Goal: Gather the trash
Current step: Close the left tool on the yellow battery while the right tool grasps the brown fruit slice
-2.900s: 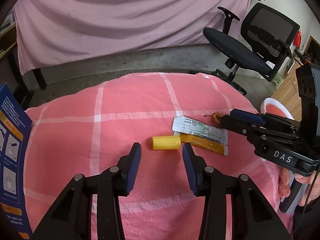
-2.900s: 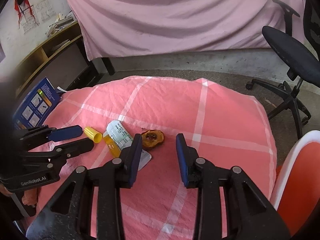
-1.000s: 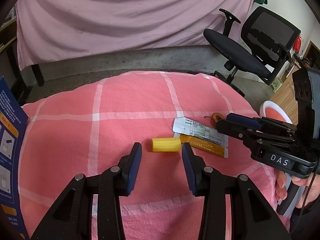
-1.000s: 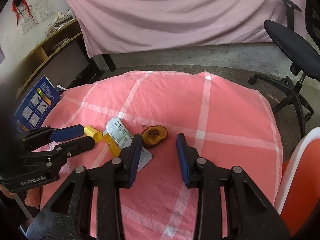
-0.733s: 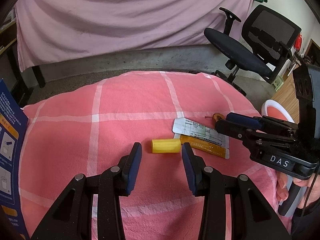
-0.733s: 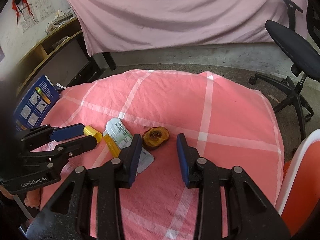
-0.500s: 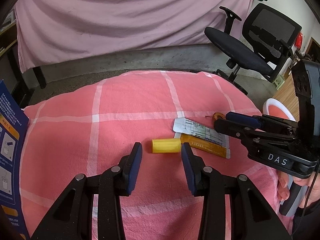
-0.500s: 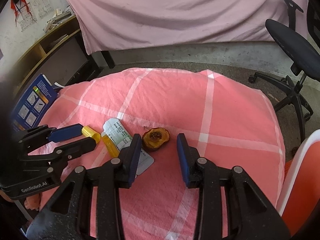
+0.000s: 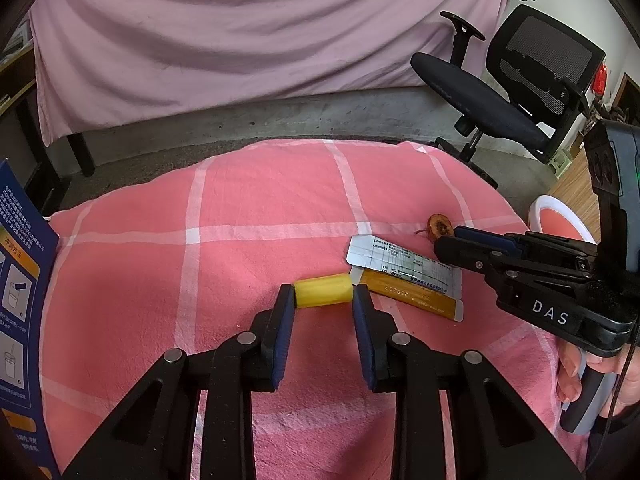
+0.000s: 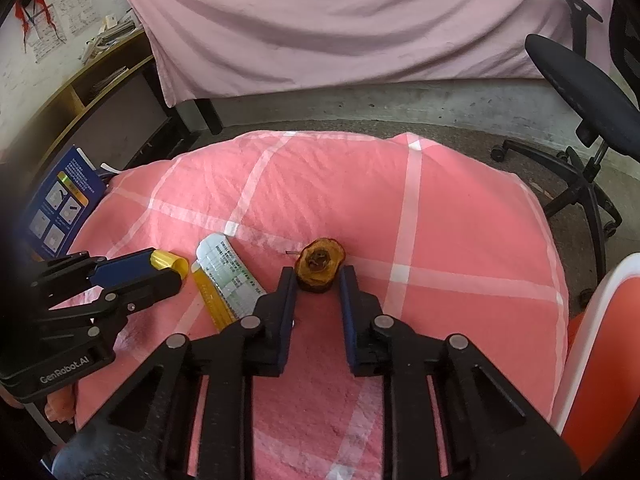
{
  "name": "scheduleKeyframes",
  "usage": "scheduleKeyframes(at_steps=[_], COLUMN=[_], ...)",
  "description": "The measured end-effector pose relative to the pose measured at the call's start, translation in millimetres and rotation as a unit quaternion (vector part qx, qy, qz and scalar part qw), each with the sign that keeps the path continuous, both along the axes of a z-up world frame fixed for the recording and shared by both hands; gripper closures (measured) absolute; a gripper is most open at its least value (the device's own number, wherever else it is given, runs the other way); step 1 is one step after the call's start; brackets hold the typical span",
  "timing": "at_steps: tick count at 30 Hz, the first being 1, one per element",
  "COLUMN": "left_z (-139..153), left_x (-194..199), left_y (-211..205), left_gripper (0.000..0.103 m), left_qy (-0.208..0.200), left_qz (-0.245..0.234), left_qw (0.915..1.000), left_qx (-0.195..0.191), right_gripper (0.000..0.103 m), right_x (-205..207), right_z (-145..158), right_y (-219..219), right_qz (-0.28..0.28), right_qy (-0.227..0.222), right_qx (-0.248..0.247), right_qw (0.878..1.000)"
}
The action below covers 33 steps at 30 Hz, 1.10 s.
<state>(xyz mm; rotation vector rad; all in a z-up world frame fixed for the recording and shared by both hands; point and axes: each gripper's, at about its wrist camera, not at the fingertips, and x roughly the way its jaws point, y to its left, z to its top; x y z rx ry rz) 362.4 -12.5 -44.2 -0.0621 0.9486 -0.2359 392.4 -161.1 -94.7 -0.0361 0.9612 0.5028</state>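
Wrinkled pink checked cloth (image 9: 248, 216); smooth yellow cylinder (image 9: 323, 290).

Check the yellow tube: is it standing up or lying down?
Lying down. The yellow tube rests on its side on the pink cloth, its long axis crosswise between the left gripper's fingertips, one at each end.

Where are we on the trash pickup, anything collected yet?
Nothing looks collected yet. In hand: left gripper has just closed its jaws onto the yellow tube; right gripper has just closed onto the brown fruit core. Both items rest on the pink cloth. Left: lifting those two, plus the printed slip and orange packet.
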Motion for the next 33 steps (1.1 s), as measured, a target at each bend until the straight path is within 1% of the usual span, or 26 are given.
scheduleKeyframes(at_steps=[9,11,13,23,33], left_z=[0.6,1.3,1.8,2.7,3.6], left_x=[-1.1,-2.2,-3.1,-5.4,-5.7], left_y=[-0.5,0.0,0.4,4.7,5.9], left_gripper=[0.078,0.078,0.078,0.078,0.078], left_qy=[-0.002,-0.004,-0.005,-0.006,-0.007], left_qz=[0.000,0.000,0.001,0.002,0.004], left_qw=[1.0000,1.0000,1.0000,0.9999,0.9999], left_qx=[-0.003,-0.003,-0.004,-0.009,-0.015], right_gripper=[0.064,0.070,0.072,0.072,0.069], right_x=[-2.6,-3.4,-4.7,-4.8,-2.3], right_z=[0.4,0.7,1.4,2.7,1.8], right_y=[0.0,0.0,-0.3,-2.5,-1.2], right_qz=[-0.003,-0.004,-0.005,-0.005,-0.009], right_qy=[-0.004,-0.005,-0.007,-0.001,0.003], right_qx=[0.002,0.003,0.005,0.005,0.013], right_qw=[1.000,1.000,1.000,1.000,1.000])
